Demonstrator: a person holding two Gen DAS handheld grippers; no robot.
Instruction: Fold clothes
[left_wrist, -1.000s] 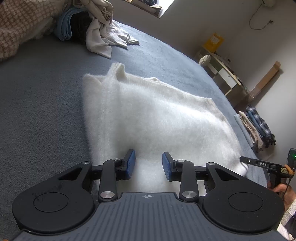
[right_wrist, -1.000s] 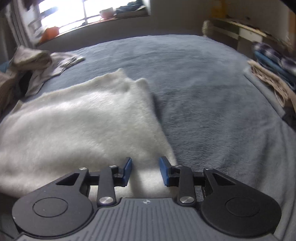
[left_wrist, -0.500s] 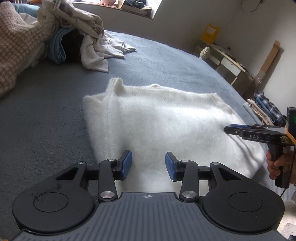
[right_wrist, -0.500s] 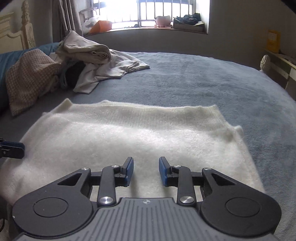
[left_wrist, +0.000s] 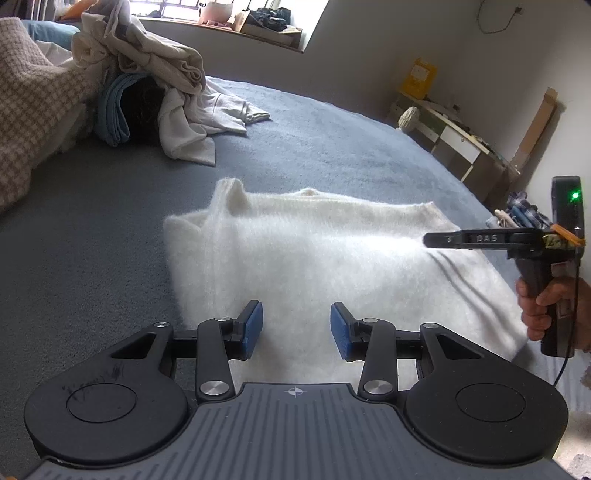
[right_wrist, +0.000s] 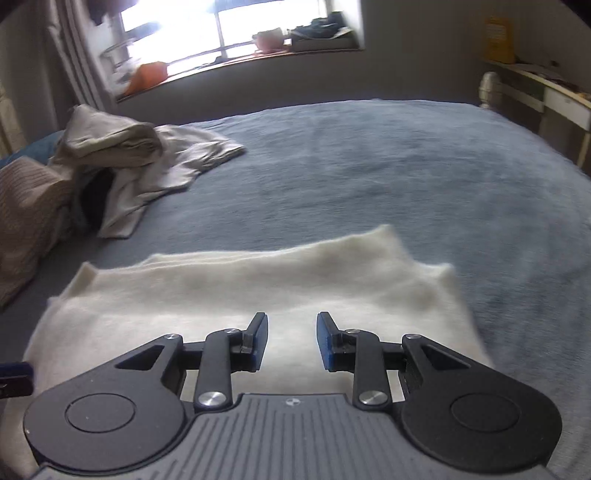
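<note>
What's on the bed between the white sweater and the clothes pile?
Nothing: in the left wrist view only bare grey-blue bedspread separates the white sweater from the clothes pile.

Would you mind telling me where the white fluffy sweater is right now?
The white fluffy sweater lies flat on the blue-grey bedspread, directly ahead of both tools in both wrist views, with the pile of unfolded clothes beyond it to the left.

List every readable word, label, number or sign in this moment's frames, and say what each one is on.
"DAS": on the side of the right gripper's finger, seen from the left wrist view.
Yellow box against the wall: it carries a label, too small to read.
Nothing else legible in either view.
</note>
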